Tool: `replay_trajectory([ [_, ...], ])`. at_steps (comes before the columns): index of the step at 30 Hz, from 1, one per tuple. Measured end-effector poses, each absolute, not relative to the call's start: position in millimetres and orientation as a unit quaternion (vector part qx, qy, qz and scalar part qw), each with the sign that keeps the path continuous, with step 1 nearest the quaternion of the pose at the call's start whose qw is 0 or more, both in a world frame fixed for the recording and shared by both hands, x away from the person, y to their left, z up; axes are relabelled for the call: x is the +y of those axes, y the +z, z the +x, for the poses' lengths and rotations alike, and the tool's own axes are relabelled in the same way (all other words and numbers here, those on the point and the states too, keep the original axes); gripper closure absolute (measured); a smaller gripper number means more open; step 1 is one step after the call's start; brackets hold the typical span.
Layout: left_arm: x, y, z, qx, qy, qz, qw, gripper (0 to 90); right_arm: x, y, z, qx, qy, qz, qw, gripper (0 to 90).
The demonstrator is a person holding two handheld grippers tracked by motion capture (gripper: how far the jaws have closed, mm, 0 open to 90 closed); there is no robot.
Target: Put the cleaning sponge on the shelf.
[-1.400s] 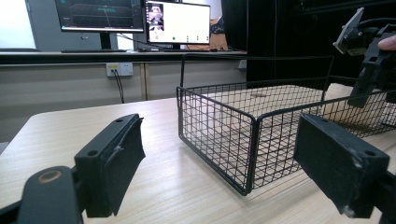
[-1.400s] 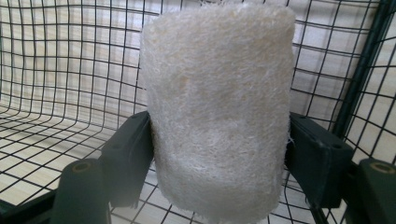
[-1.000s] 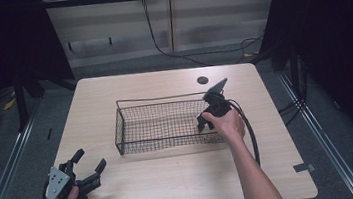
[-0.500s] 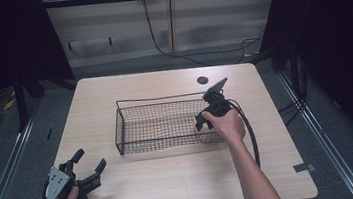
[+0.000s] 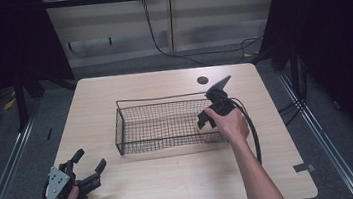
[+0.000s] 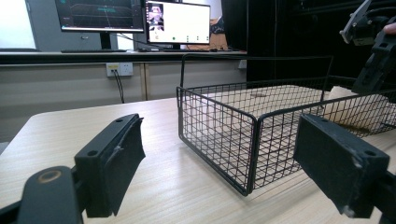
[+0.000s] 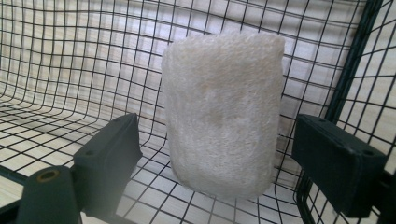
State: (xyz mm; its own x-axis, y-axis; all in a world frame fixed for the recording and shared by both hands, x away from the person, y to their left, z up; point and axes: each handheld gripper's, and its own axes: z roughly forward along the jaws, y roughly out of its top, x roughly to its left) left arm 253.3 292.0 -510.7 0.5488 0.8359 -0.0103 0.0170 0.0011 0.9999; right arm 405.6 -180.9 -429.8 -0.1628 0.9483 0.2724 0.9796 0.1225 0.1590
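A black wire basket [image 5: 169, 143] stands in the middle of the wooden table [image 5: 149, 188]. At its right end a whitish, rough sponge roll [image 7: 222, 112] stands upright against the corner mesh [image 7: 70, 56]. My right gripper [image 5: 206, 121] reaches down into that end. Its jaws sit wide apart on either side of the roll without touching it, so the right gripper [image 7: 219, 140] is open. My left gripper [image 5: 89, 159] rests low near the table's front left corner, open and empty. In the left gripper view, the left gripper [image 6: 219, 163] faces the basket [image 6: 215, 126], and the roll [image 6: 359, 109] shows through the wires.
A small dark round disc [image 5: 202, 80] lies on the table behind the basket. The right gripper's cable [image 5: 253, 131] loops over the right part of the tabletop. A scrap of tape [image 5: 303, 168] is near the front right corner. Monitors [image 6: 177, 21] stand beyond the far edge.
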Motion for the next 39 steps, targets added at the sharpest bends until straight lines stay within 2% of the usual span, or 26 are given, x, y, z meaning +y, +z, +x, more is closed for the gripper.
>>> replay_trajectory([
  [8, 292, -511, 253, 0.341, 0.331, 0.626, 0.619, 15.7, -187, -421, 400, -0.751, -0.184, -0.633, 0.04, 16.2],
  [15, 292, -511, 253, 0.342, 0.33, 0.625, 0.62, 15.7, -192, -416, 396, -0.754, -0.204, -0.622, 0.055, 17.6],
  [21, 292, -511, 253, 0.341, 0.33, 0.625, 0.62, 15.7, -192, -408, 390, -0.763, -0.223, -0.605, 0.042, 23.0],
  [39, 292, -511, 253, 0.341, 0.33, 0.625, 0.62, 15.7, -184, -393, 371, -0.782, -0.263, -0.56, 0.07, 25.5],
])
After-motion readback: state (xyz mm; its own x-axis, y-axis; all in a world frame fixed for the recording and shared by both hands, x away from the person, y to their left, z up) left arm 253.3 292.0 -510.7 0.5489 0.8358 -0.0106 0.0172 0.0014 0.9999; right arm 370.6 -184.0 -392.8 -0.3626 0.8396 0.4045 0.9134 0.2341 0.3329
